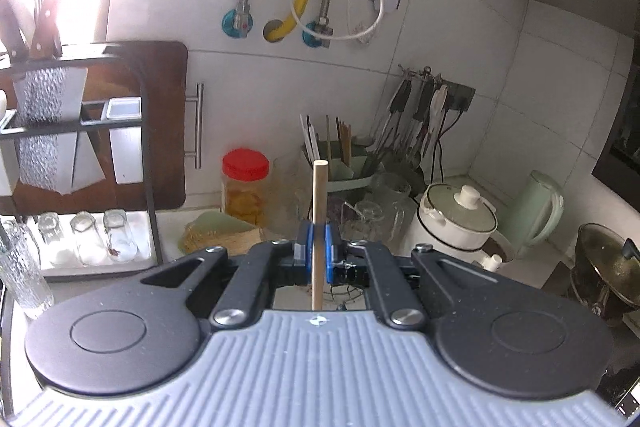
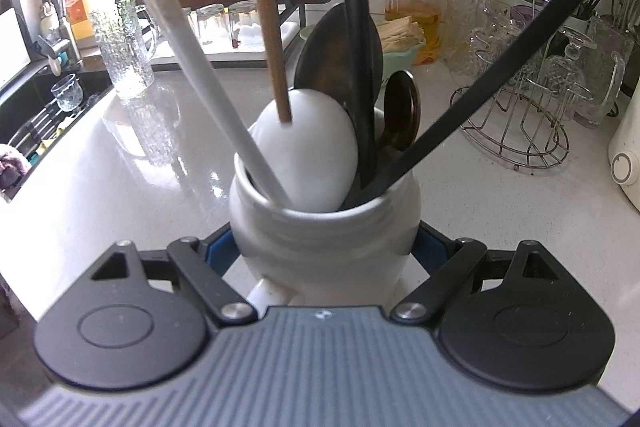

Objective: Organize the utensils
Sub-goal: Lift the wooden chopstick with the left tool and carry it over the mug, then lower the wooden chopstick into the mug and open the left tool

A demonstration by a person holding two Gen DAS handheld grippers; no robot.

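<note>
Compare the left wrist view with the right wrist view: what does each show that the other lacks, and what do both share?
Left wrist only: the left gripper shut on a pale wooden stick, and a white lidded pot. Right wrist only: the right gripper clamping a white ceramic utensil crock, and a sink. Both: the red-lidded plastic jar.

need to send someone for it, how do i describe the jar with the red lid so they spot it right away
Start at the dark wooden cutting board leaning against the white tiled wall behind the counter. Just to its right stands the jar, ahead of clear glass pitchers. It is the only container with a bright red lid, and it holds yellow-orange contents.
</note>
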